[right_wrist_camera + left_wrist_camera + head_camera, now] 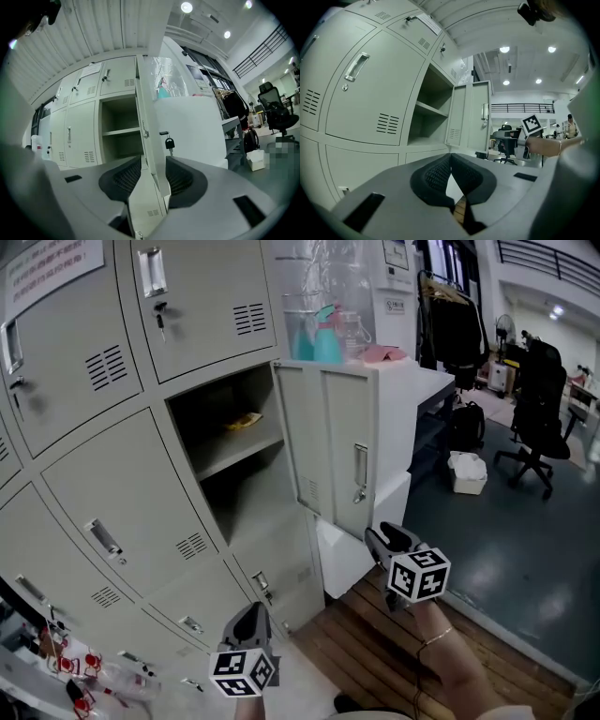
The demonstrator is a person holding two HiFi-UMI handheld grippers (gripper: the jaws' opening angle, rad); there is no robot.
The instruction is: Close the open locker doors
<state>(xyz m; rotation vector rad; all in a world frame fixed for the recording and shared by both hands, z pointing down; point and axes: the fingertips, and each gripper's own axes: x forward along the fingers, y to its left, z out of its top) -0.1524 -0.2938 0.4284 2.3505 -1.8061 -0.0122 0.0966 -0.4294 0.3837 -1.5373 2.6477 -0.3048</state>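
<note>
A grey locker bank point(112, 474) fills the left. One compartment point(230, 442) stands open, with a shelf and a small yellow item point(246, 421) inside. Its door point(337, 446) is swung out to the right, handle and key point(169, 143) on its outer face. My right gripper point(380, 538) is at the door's lower free corner, open; in the right gripper view point(149, 180) the door's edge point(145, 126) runs between the jaws, pads clear of it. My left gripper point(251, 620) is lower, in front of closed lockers, shut and empty point(451, 161).
A white cabinet point(403, 409) stands behind the open door, with a teal spray bottle point(328, 338) and plastic items on top. A black office chair point(539, 418) and a white bin point(467, 472) are at the right. Wooden planks point(375, 652) lie underfoot.
</note>
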